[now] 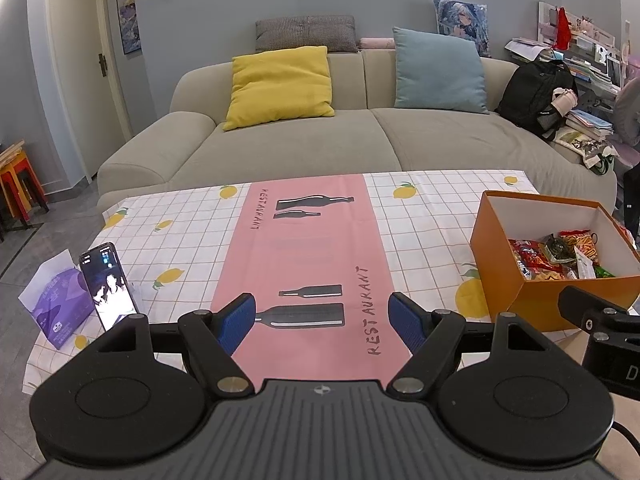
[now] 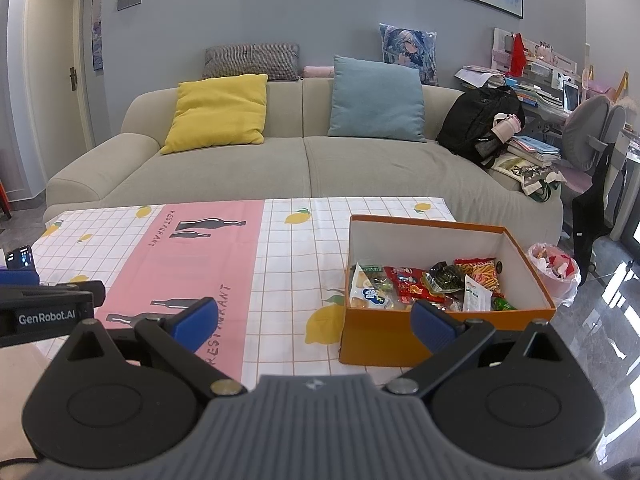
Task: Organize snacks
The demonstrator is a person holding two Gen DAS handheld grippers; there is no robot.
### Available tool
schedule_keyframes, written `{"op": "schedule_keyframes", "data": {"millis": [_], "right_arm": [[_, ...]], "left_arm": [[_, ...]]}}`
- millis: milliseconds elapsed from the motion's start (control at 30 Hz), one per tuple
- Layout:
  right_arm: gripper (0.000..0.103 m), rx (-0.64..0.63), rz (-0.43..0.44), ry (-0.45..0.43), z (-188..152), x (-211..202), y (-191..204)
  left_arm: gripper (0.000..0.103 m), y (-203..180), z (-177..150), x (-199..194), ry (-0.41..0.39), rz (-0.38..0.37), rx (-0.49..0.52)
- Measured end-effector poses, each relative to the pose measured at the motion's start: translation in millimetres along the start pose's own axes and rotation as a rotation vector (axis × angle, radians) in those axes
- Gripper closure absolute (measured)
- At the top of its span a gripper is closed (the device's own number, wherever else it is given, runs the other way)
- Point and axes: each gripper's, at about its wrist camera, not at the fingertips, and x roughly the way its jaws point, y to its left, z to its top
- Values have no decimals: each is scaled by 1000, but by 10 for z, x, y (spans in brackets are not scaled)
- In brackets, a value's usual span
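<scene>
Right wrist view: the snacks point(image 2: 424, 284) lie heaped in the orange box point(image 2: 384, 336) on the table point(image 2: 288, 264). Both the right gripper point(image 2: 314, 322) and left gripper point(image 1: 322, 320) hang empty, jaws apart. Reaching in carelessly could shove the light box or crush packets.

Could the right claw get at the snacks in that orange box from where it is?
Probably yes. The right claw is open and empty, the orange box has no lid, and nothing stands between them. It would need to go over the near wall.

A phone point(image 1: 109, 285) leans on a purple tissue pack point(image 1: 56, 307).
</scene>
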Motion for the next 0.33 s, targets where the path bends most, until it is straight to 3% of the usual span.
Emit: {"op": "schedule_keyframes", "data": {"millis": [333], "right_arm": [[3,-2,0,1,-2,-2,-1]], "left_arm": [[15,10,15,-15,-14,-18,0]]}}
